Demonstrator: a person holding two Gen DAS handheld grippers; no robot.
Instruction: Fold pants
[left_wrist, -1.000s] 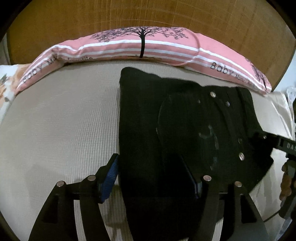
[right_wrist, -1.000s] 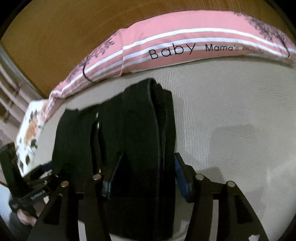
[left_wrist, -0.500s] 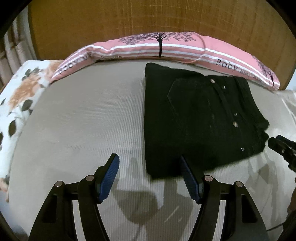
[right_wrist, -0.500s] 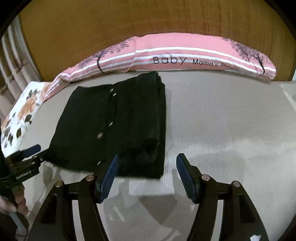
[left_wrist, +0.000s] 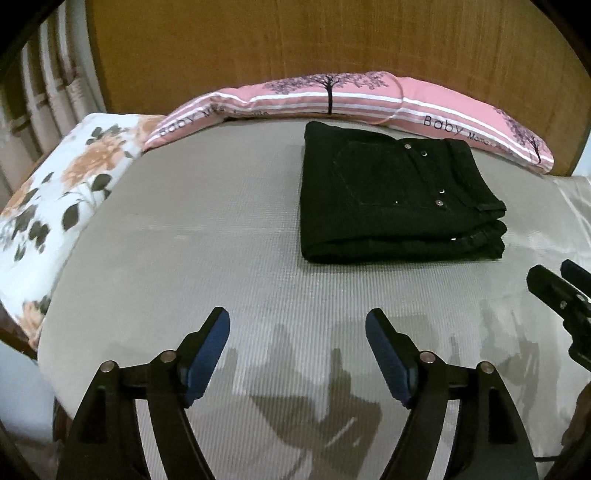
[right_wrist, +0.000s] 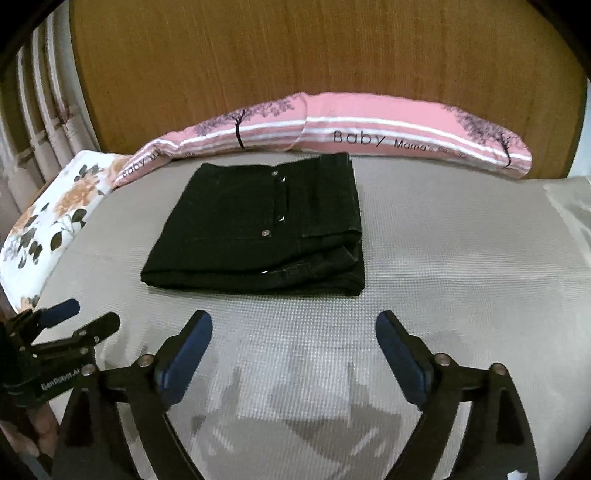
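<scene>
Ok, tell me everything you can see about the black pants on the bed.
The black pants look like denim, folded into a compact, roughly square stack of several layers. A back pocket and small metal rivets face up. They lie flat on the grey mattress, just in front of the pink striped pillow. Nothing grips or touches them from above.

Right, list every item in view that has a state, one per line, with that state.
Black denim pants: folded into a flat rectangular stack, lying on the grey mat, touched by neither gripper.
Left gripper: open, nothing between its blue pads; its jaws have just been opening.
Right gripper: open, empty; its jaws have just been opening too.
Long pink striped pillow: lying along the wooden headboard.
</scene>
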